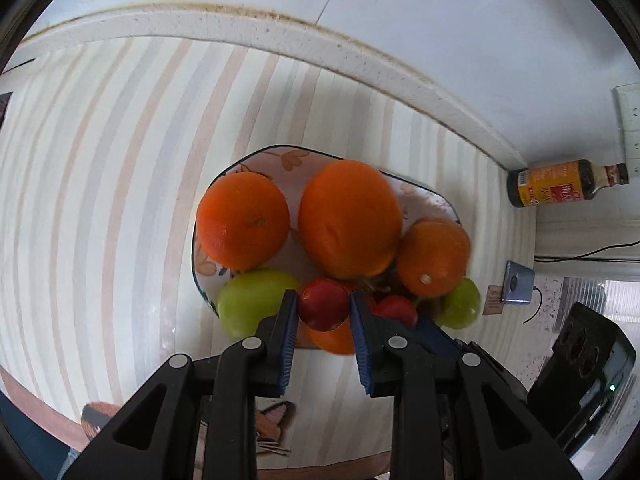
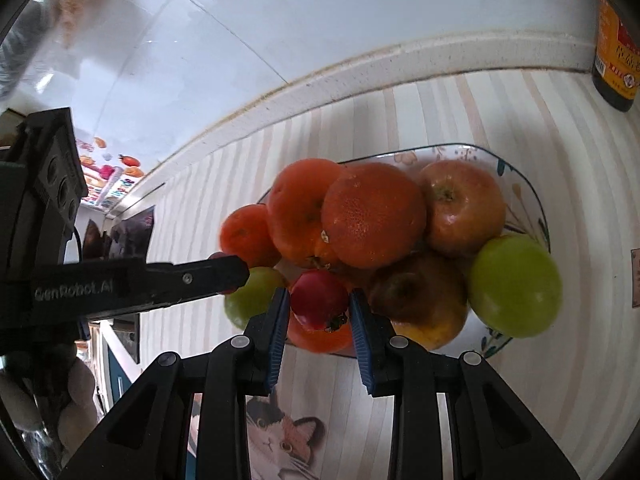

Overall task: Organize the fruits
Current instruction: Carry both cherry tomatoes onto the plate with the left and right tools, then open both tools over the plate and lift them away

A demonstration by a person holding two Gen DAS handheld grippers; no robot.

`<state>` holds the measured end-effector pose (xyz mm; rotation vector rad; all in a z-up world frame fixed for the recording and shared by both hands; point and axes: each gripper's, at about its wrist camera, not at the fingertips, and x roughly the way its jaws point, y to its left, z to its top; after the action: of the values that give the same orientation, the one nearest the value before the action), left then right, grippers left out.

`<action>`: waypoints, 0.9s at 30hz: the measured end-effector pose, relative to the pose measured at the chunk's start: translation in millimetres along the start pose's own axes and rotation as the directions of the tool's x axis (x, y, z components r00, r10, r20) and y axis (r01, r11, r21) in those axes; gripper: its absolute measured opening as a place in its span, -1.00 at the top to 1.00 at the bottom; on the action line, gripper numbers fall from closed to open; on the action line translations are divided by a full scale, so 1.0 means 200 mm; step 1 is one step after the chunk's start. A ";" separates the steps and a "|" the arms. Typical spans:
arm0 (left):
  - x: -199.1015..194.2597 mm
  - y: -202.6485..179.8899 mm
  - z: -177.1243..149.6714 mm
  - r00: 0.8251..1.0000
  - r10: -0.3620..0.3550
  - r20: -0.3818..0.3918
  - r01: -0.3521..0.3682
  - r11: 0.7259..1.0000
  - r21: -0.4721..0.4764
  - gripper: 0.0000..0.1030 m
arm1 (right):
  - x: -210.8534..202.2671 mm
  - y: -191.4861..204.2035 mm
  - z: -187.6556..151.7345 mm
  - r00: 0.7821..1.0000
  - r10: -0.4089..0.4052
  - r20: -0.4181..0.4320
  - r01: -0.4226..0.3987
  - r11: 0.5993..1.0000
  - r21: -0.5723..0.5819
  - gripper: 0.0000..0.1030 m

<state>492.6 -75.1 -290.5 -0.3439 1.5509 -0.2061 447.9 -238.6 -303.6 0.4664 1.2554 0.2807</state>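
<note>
Red and smooth, a small fruit (image 1: 323,305) sits clamped in the left claw (image 1: 325,312); the right claw (image 2: 320,308) pinches another small red fruit (image 2: 319,300). Both look light, firm and slippery, so gripping across the middle seems safest. Beyond both claws, a patterned plate (image 1: 280,158) holds oranges (image 1: 350,218) and green fruits (image 1: 252,302).

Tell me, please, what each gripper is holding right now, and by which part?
The left gripper clasps a small red fruit across its sides. The right gripper clasps another small red fruit likewise, both over the plate.
</note>
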 end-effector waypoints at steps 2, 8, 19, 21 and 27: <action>0.03 0.00 0.02 1.000 -0.004 -0.019 0.004 1.000 0.005 0.54 | 0.01 0.00 0.01 1.000 -0.010 0.008 0.010 1.000 0.012 0.35; 0.00 -0.02 0.02 1.000 0.027 -0.014 -0.027 0.999 0.029 0.36 | -0.05 0.01 0.00 0.998 -0.028 0.052 0.025 0.998 0.049 -0.51; -0.24 -0.01 -0.16 0.971 0.179 0.159 -0.205 0.964 0.168 -0.79 | -0.34 0.07 -0.13 0.949 -0.298 0.106 0.296 0.955 0.031 -0.87; -0.29 0.01 -0.23 0.955 0.214 0.204 -0.252 0.950 0.185 -0.79 | -0.38 0.09 -0.15 0.930 -0.349 0.118 0.349 0.937 0.021 -0.89; -0.40 0.04 -0.43 0.925 0.241 0.295 -0.307 0.929 0.205 -0.80 | -0.53 0.18 -0.27 0.892 -0.417 0.174 0.418 0.908 0.033 -0.89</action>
<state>404.5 -48.1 -216.9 0.0478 1.2720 -0.1241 366.7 -244.3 -209.2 0.2003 1.1461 -0.1218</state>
